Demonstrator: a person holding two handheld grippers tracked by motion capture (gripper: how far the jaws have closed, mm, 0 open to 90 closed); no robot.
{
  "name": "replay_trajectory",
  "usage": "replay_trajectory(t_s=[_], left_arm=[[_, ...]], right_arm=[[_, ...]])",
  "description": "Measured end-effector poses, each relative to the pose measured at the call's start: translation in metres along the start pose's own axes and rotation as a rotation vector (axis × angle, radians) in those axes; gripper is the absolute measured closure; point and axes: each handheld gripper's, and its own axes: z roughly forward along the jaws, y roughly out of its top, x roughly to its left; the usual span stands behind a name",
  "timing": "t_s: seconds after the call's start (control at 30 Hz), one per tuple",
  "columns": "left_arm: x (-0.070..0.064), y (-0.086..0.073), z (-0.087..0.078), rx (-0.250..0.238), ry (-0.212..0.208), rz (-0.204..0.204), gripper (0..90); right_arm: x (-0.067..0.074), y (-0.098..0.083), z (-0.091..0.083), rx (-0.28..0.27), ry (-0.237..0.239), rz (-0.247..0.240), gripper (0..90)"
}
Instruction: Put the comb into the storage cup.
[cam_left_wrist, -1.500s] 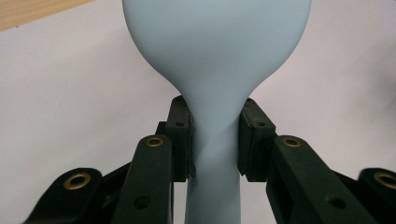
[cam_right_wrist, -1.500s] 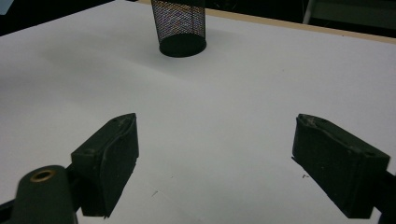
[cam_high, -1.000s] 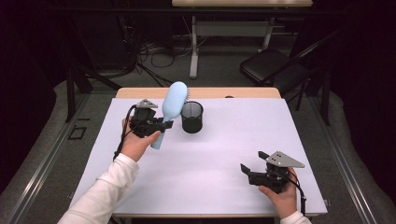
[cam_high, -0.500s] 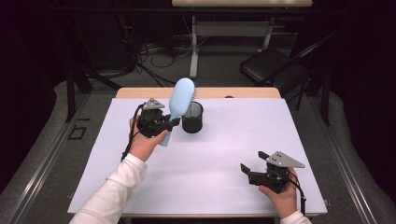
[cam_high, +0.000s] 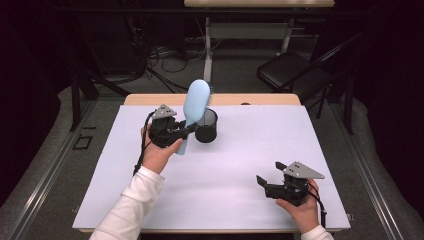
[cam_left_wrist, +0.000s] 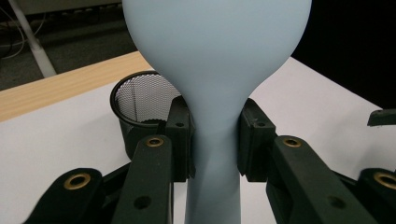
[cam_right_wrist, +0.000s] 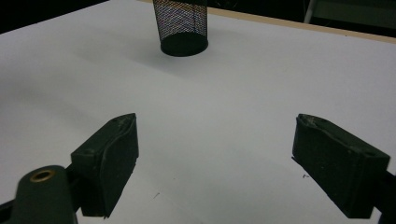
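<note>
While my left gripper (cam_high: 186, 131) pinches the hairbrush (cam_high: 195, 107) by the narrow neck where handle meets head, I hold the brush nearly upright, head on top and handle pointing down, just beside the mesh cup (cam_high: 206, 126). In the left gripper view the two jaws press flat against either side of that neck (cam_left_wrist: 214, 140), which I judge is the best place to grip: it is the slimmest part, and the widening head above keeps the brush from slipping down through them. The cup's open mouth (cam_left_wrist: 142, 100) shows just behind the brush, so the handle looks nearly lined up to be lowered in end first; standing the brush upright is what lets the thin end go into the cup while the broad head stays out.

My right gripper (cam_high: 270, 184) rests low on the white surface (cam_high: 240, 165), well apart from the cup and nearer to me. Its jaws are spread wide with nothing between them, as the right gripper view makes plain: bare surface lies between the two pads (cam_right_wrist: 109, 161), with the cup (cam_right_wrist: 182, 25) off in the distance. I judge it waits there to stay out of the way, ready to steady the cup if it should tip.
</note>
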Motion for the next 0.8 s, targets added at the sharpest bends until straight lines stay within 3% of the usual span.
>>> replay_trajectory(t_s=[0.4, 0.53, 0.8], left_arm=[[-0.0002, -0.0019, 0.0010, -0.082, 0.003, -0.025, 69.9], [-0.0005, -0.0031, 0.0033, -0.103, -0.005, -0.026, 69.9], [-0.0022, -0.0076, 0.0061, -0.122, -0.006, -0.006, 69.9]], right_arm=[[0.0056, 0.0034, 0.0012, -0.009, 0.011, -0.031, 14.1], [0.0053, 0.0048, 0.0019, -0.020, -0.008, -0.046, 14.1], [0.0046, 0.0077, 0.0020, -0.019, -0.021, -0.041, 14.1]])
